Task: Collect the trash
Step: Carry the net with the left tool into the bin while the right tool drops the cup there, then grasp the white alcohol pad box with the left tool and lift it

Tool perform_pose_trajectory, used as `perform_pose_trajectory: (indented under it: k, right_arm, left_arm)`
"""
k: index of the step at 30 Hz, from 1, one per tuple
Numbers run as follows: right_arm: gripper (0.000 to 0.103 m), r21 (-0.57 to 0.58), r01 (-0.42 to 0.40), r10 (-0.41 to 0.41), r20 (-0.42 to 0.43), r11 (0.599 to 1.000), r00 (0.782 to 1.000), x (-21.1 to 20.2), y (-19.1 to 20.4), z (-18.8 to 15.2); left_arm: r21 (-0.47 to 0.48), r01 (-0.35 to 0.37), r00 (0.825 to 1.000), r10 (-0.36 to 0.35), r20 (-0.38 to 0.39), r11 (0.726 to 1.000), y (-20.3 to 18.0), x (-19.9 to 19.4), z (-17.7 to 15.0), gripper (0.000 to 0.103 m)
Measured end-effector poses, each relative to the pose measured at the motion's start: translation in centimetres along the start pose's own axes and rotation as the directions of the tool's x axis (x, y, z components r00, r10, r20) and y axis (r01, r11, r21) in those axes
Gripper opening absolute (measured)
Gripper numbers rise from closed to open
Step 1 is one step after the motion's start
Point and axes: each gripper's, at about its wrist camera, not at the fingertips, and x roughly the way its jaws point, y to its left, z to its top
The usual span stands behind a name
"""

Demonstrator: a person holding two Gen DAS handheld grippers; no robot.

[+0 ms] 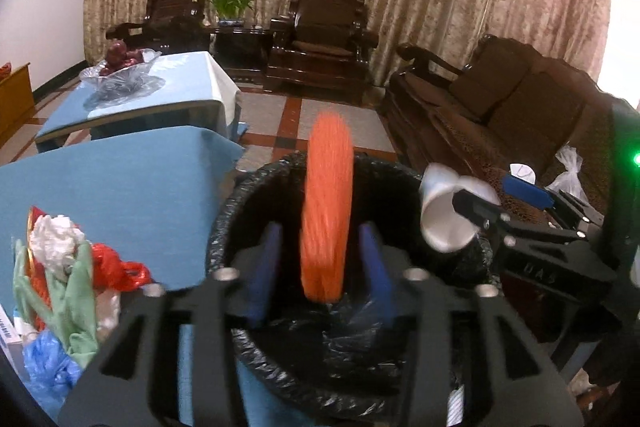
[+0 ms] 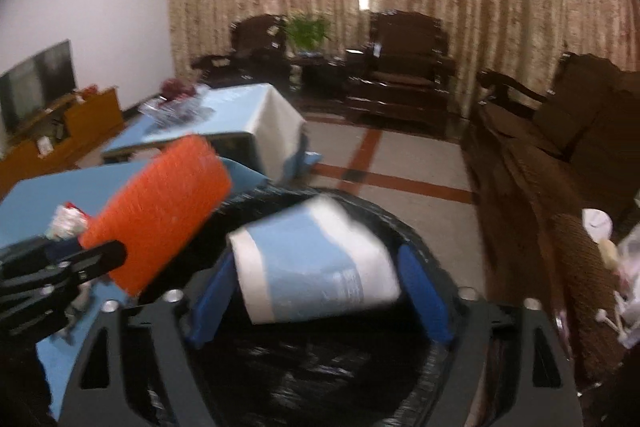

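Motion blur smeared the orange mesh (image 1: 326, 203) and the white cup (image 2: 316, 259), so whether either gripper's pads touched them could not be told (the cup's print was unreadable). The trash pile (image 1: 60, 283) was cut off by the picture's left edge.

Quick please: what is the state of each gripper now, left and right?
Left gripper: open, orange mesh piece loose between its fingers.
Right gripper: open, crushed paper cup between its fingers.

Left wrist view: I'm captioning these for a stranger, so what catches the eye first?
The bright orange mesh piece, standing between the left gripper fingers above the black-lined trash bin. Next, the white-and-blue paper cup in the right gripper over the same bin, then the colourful trash pile on the blue table.
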Motion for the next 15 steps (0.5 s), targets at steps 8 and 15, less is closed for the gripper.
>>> perform_pose_trajectory:
  k: [8, 15]
  right_arm:
    - [0.097, 0.048, -0.002, 0.002, 0.017, 0.999, 1.0, -0.8, 0.9, 0.4]
    - [0.097, -0.017, -0.14, 0.141, 0.077, 0.99, 0.987, -2.1, 7.8, 0.7]
  left_arm:
    - [-0.019, -0.087, 0.995, 0.088, 0.056, 0.996, 2.4, -3.8, -0.5, 0.07]
    - [-0.077, -0.268, 0.954, 0.276, 0.114, 0.96, 7.8, -10.0, -1.7, 0.073]
